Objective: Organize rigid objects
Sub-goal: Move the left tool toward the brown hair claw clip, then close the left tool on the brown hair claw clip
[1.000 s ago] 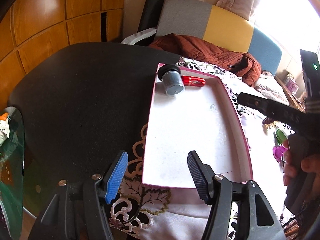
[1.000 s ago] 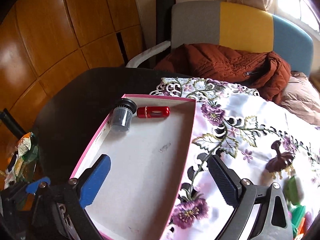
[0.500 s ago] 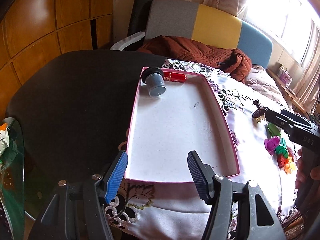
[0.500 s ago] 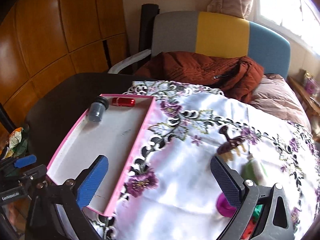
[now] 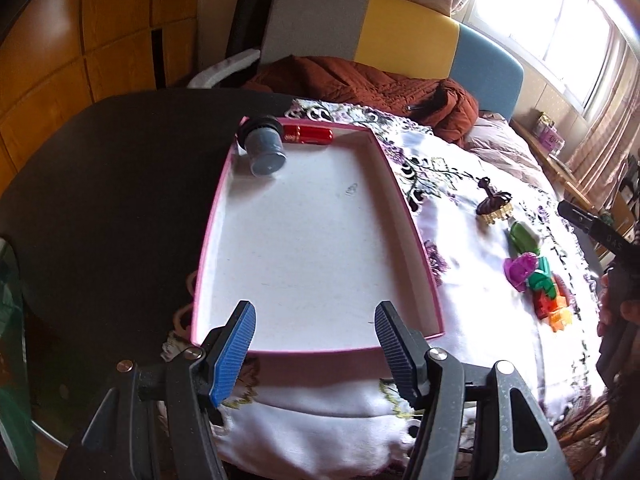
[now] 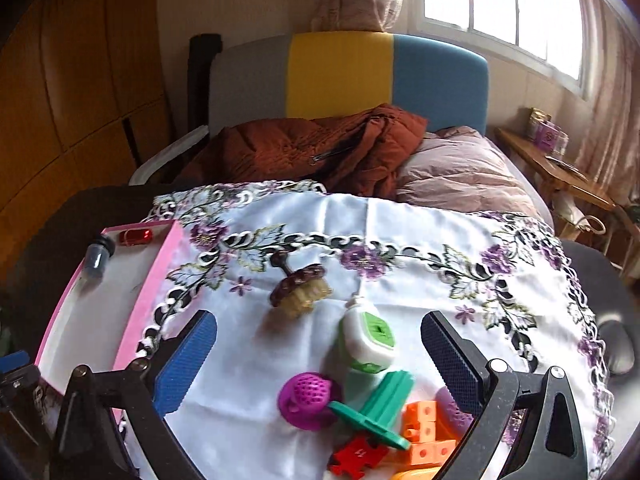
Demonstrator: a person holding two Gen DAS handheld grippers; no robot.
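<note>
— Swinging over to the toy heap now, the right tongs (image 6: 318, 354); a second ago they were looking down into the pink tray (image 6: 154, 280), and now the tray is off at their left edge.

— And the tongs themselves?

— Wide apart, both pairs, nothing between the pads. The left tongs (image 5: 314, 344) hang over the near rim of the tray, spread and empty; they have drifted back a little, so more of the tray shows than before.

— What's in the tray so far?

— Two things, up in the far corner: a grey jar (image 5: 264, 150) lying on its side and a red tube (image 5: 308, 135) just beside it. They have not moved. The floor of the tray is otherwise bare white.

— So what's left?

— Everything on the flowered cloth (image 6: 400, 232) over the worktop. A brown brush (image 6: 300, 288) lies nearest the tray, then a white and green case (image 6: 366, 340), then a purple ball (image 6: 306, 398), a green plastic piece (image 6: 380, 406), orange blocks (image 6: 424, 426) and a red puzzle piece (image 6: 356, 456) crowded together at the near edge.

— Which one will go next?

— I'd guess the white and green case or the purple ball; both sit between the open right pads. The heap is tight, so a careless pinch could drag a neighbour along.
</note>
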